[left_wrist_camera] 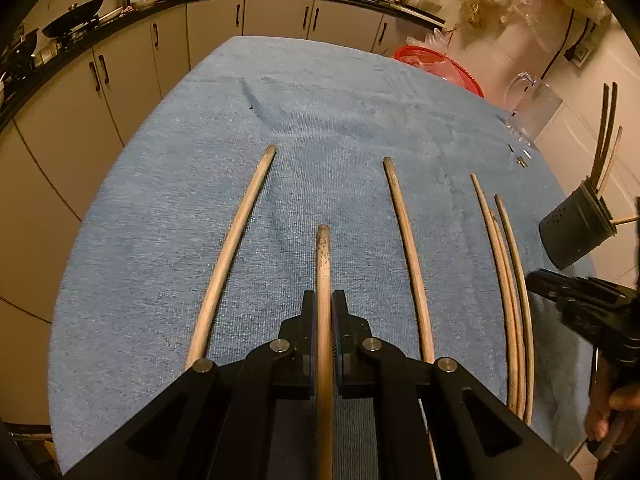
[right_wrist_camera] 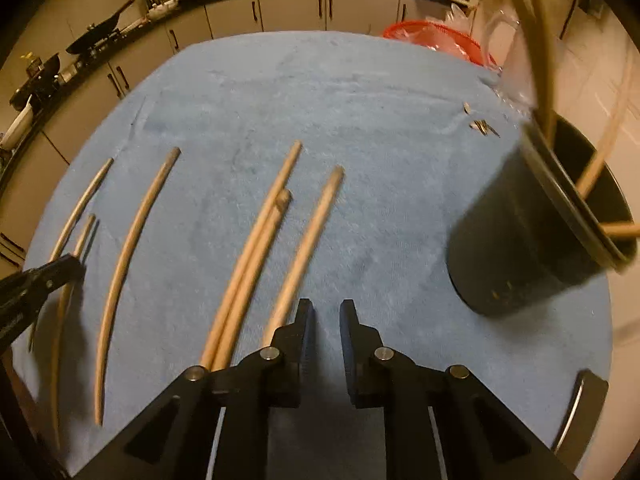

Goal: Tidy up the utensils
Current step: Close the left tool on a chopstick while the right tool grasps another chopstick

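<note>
The long, pale wooden chopstick (left_wrist_camera: pixel 323 280) sat pinched between the pads of your left gripper (left_wrist_camera: pixel 323 300), its worn, greyish tip poking out ahead of the black fingers and the rest running back under the camera, over the blue terry towel (left_wrist_camera: pixel 320 100) that covered the table. It was smooth, round and slightly darkened near the end. On either side of it lay two more wooden sticks of the same make, one to the left (left_wrist_camera: pixel 236 248) and one to the right (left_wrist_camera: pixel 408 256), both flat on the towel and apart from the one you held. Further right, a bundle of three thinner sticks (left_wrist_camera: pixel 508 300) lay close together. Your right gripper (right_wrist_camera: pixel 325 308) had its jaws only a narrow gap apart with nothing between them, only blue cloth showing; a wooden stick (right_wrist_camera: pixel 308 248) lay just beside its left finger. To its right stood the black round utensil holder (right_wrist_camera: pixel 516 232), tilted, with several sticks (right_wrist_camera: pixel 540 40) in it. A red mesh basket (right_wrist_camera: pixel 432 36) sat at the table's far edge.
</note>
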